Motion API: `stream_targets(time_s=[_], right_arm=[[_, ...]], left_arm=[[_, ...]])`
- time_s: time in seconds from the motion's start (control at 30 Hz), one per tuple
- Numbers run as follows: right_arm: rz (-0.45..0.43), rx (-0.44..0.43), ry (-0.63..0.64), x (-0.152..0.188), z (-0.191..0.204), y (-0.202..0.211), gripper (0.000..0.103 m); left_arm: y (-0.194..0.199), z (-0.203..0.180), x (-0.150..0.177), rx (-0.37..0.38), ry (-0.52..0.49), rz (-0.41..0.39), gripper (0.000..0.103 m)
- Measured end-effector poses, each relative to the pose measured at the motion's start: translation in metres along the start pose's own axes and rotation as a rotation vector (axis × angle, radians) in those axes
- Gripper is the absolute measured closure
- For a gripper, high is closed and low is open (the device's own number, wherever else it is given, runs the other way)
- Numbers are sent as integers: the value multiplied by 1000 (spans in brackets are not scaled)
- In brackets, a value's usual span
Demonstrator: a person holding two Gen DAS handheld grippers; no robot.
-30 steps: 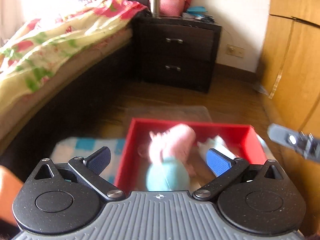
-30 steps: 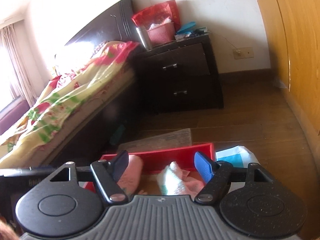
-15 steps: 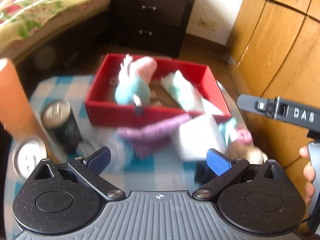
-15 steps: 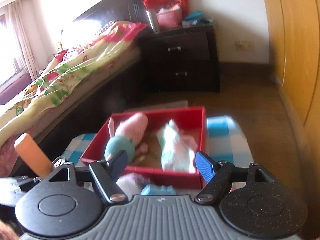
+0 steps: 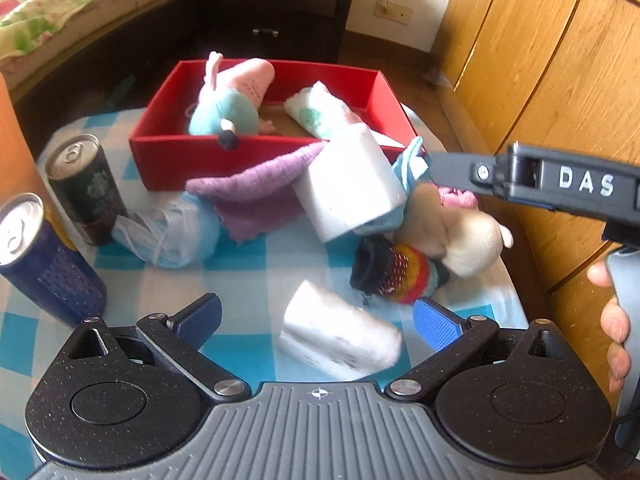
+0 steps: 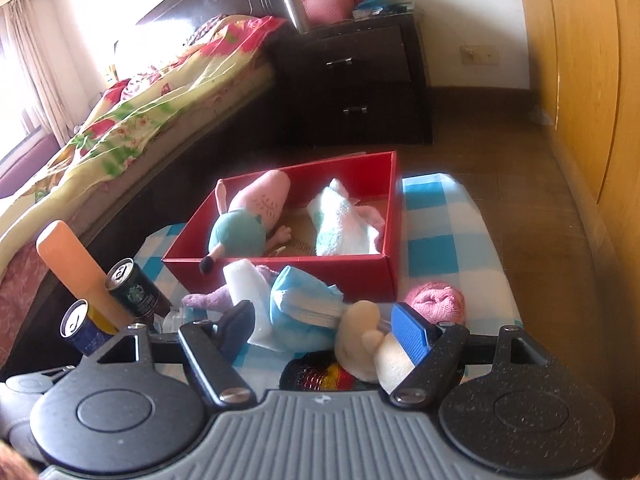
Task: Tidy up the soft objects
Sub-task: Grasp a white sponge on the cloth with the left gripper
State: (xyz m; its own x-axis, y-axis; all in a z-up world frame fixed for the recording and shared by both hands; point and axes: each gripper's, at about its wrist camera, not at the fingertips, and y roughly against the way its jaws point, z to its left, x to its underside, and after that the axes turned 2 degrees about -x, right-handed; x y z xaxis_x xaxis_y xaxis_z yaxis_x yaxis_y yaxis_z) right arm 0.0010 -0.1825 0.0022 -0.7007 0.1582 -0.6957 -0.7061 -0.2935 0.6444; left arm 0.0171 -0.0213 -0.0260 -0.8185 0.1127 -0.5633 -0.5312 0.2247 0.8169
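Red box (image 5: 208,158), pig plush (image 5: 230,100), folded towel (image 5: 320,114) inside

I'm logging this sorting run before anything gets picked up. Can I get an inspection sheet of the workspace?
Surface: blue-and-white checked cloth, crowded.
Job's things: red box holds a pig plush and a towel; outside lie a purple cloth, masks, two white blocks, a cream plush, a striped knit, a pink knit.
Clutter: two cans, an orange bottle.
Grippers: left gripper open, empty; right gripper open over the pile.
Cables: nothing seen.
Surroundings: bed, nightstand, wardrobe.
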Motion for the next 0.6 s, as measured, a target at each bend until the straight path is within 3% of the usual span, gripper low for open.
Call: stream_targets(time_s=[0.2, 0.33, 0.6], right_arm=[[2, -28, 19, 1, 6, 0, 49], [13, -33, 21, 2, 4, 0, 49], [16, -38, 16, 0, 3, -1, 49]], left_arm=[[1, -10, 5, -74, -80, -64, 5], [3, -14, 12, -23, -197, -139, 5], [-15, -21, 21, -6, -282, -128, 6]])
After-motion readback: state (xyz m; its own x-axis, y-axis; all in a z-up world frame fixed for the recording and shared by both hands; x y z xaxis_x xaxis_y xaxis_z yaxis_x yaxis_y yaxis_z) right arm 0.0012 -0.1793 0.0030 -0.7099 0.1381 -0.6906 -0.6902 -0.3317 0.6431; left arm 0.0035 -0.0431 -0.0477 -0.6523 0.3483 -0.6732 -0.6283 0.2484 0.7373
